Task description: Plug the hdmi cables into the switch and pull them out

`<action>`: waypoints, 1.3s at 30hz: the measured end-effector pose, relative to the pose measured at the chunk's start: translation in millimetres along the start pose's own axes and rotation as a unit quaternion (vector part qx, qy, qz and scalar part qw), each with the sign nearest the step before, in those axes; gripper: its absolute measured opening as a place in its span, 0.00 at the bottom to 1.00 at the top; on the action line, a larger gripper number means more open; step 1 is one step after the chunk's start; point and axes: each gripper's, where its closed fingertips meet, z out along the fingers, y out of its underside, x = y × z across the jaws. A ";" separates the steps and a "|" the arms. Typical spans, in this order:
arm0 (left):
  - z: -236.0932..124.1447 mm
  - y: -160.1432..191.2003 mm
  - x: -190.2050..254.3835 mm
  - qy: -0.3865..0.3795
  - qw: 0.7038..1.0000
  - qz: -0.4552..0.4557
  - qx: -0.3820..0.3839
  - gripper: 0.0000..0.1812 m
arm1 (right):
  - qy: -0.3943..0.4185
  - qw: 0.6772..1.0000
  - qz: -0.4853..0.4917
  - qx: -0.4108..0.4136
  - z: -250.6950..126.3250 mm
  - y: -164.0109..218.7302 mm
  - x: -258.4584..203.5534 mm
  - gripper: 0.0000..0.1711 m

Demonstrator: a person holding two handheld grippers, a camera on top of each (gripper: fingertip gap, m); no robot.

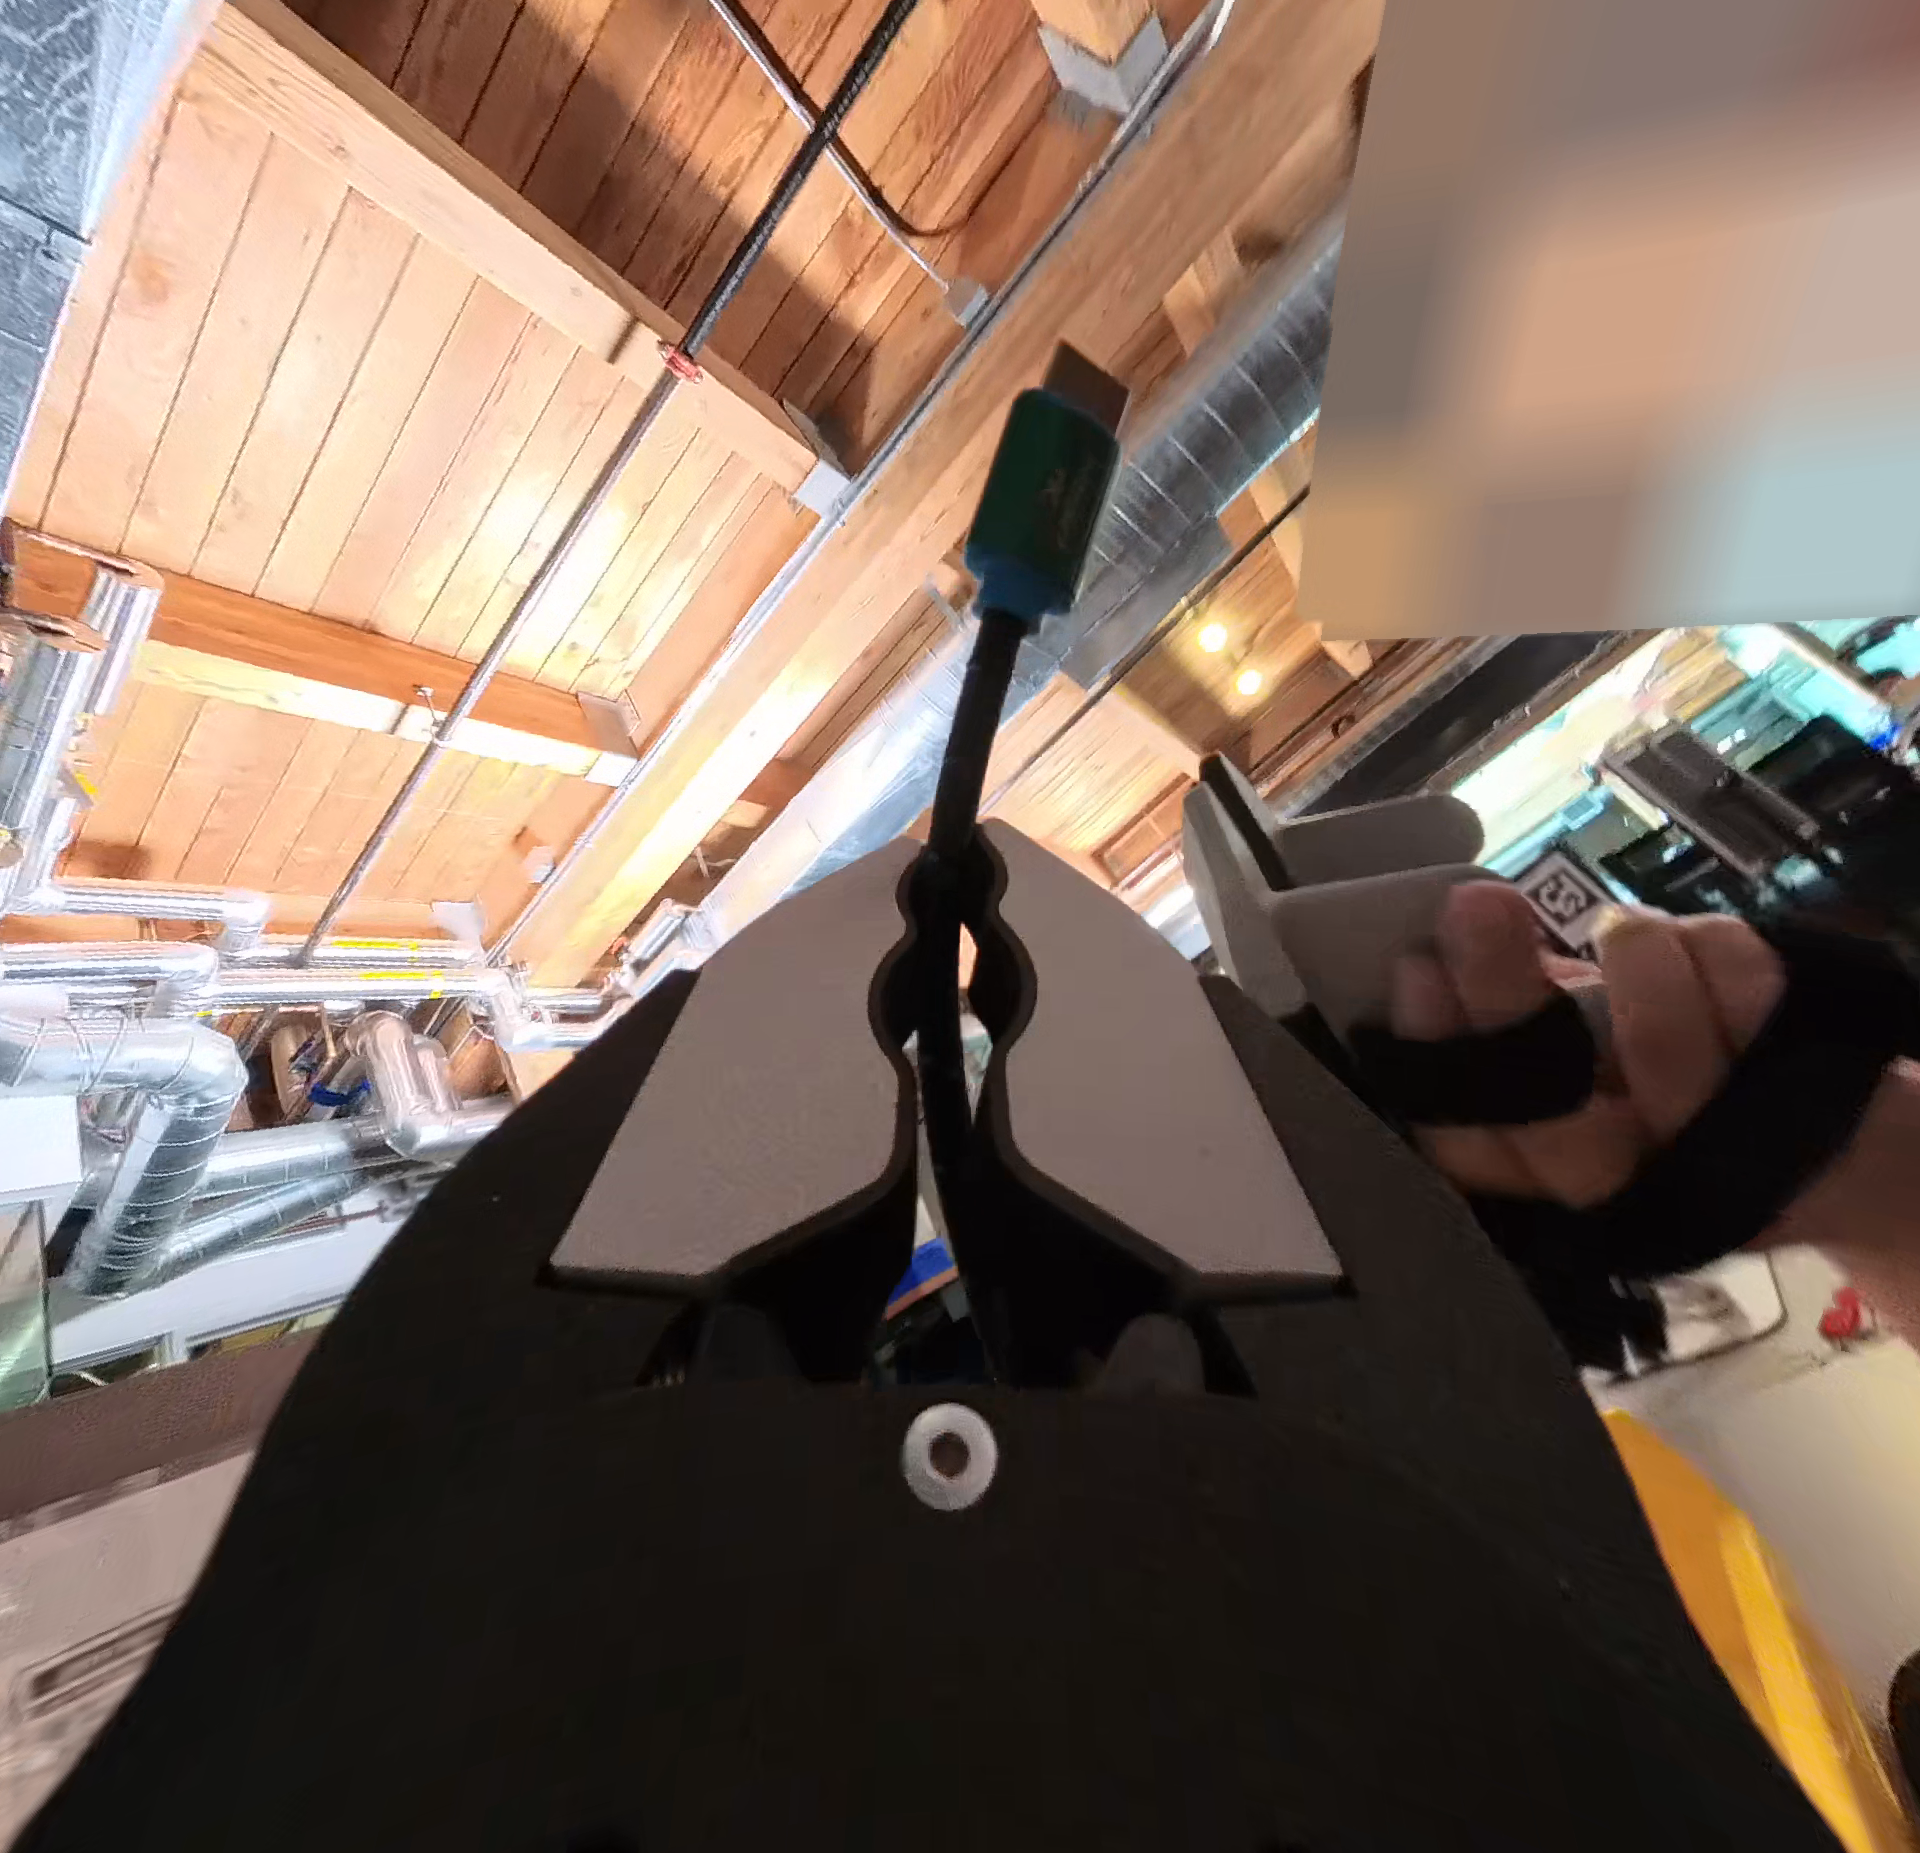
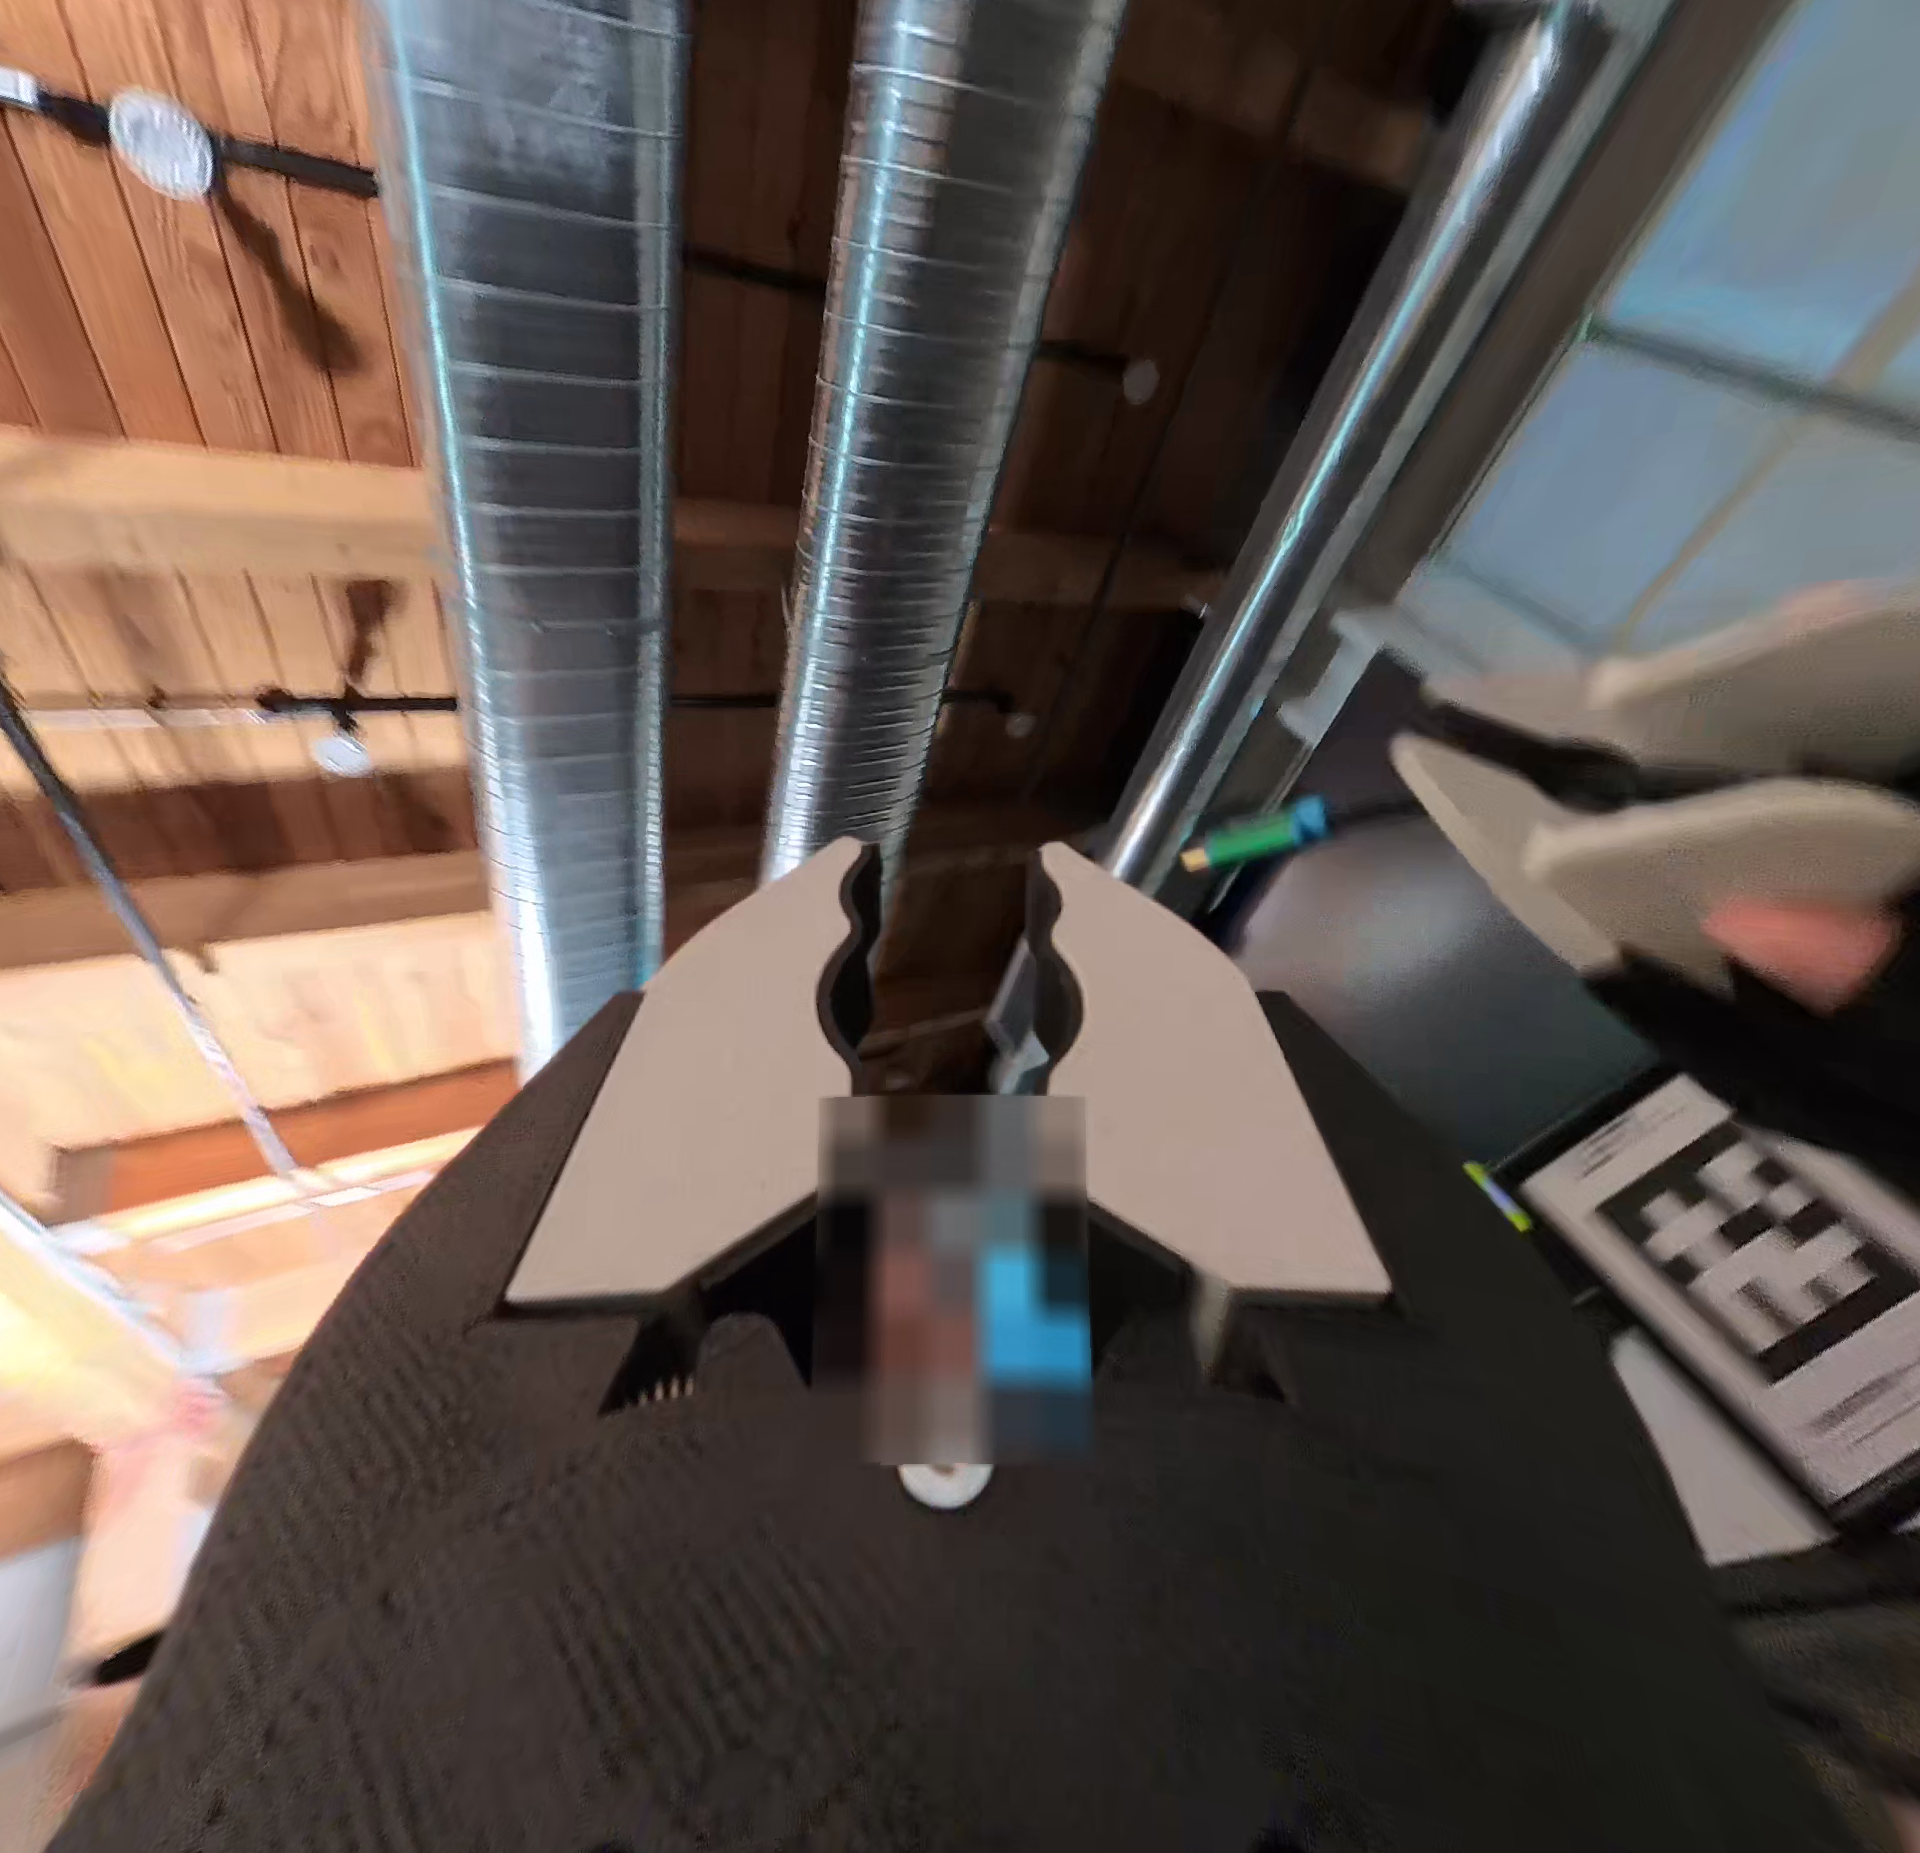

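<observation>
Both grippers point up at the wooden ceiling. My left gripper (image 1: 956, 853) is shut on a black HDMI cable (image 1: 961, 754), a short way below its blue-green plug (image 1: 1044, 510), whose metal end points up and to the right. My right gripper (image 2: 951, 873) is open and empty, its grey fingers (image 2: 748, 1055) a little apart. The right gripper also shows at the right of the left wrist view (image 1: 1242, 868), held by a hand. The plug (image 2: 1252, 837) and the left gripper (image 2: 1621, 816) show at the right of the right wrist view. No switch is in view.
Two silver ducts (image 2: 551, 453) and pipes run under the wooden ceiling (image 1: 343, 349). A yellow thing (image 1: 1766, 1647) is at the lower right of the left wrist view. A window (image 2: 1714, 349) is at the right. A card with a black and white pattern (image 2: 1756, 1273) sits on the left gripper. One gripper's finger ends stand about 8 centimetres off the other's.
</observation>
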 end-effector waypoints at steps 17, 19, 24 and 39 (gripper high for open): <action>11.0 45.0 31.7 -0.049 0.993 0.104 -0.038 0.02 | -0.012 0.995 0.077 0.055 -11.1 19.5 52.3 0.18; 10.7 45.0 33.9 -0.043 0.993 0.102 -0.032 0.01 | -0.010 0.995 0.080 0.056 -10.4 21.6 52.2 0.18; 11.5 48.7 43.9 -0.021 0.990 0.133 -0.041 0.02 | 0.005 0.993 0.110 0.040 -5.2 33.0 57.3 0.16; 8.3 70.7 33.5 0.038 0.978 0.128 -0.160 0.15 | 0.071 0.994 -0.089 -0.008 -6.1 13.9 27.6 0.07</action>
